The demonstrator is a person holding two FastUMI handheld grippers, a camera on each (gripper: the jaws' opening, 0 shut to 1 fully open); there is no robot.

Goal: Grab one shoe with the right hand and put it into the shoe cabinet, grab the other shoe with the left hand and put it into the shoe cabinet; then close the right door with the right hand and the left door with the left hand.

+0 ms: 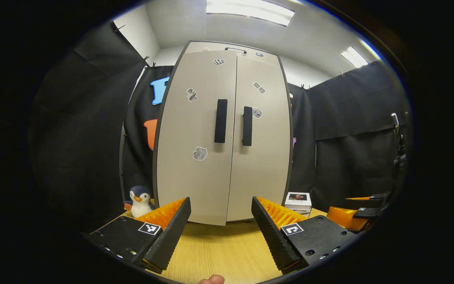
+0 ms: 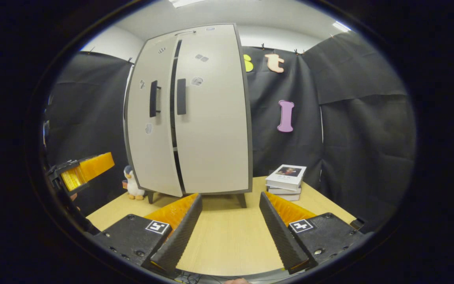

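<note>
Shoe cabinet point(image 1: 223, 134) pale grey, dark-edged, stickered; both doors closed, black handles point(image 1: 220, 120); both hand-held grippers spread, empty.

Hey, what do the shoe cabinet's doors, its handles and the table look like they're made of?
The shoe cabinet doors look like matte beige laminated board: flat, even, barely reflective, dark-edged. The handles look like matte black plastic or coated metal; I can't tell which. The table shows pale wood grain, probably laminate or veneer.

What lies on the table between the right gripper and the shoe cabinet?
Nothing: in the right gripper view, bare table runs from the open right gripper to the shoe cabinet.
</note>
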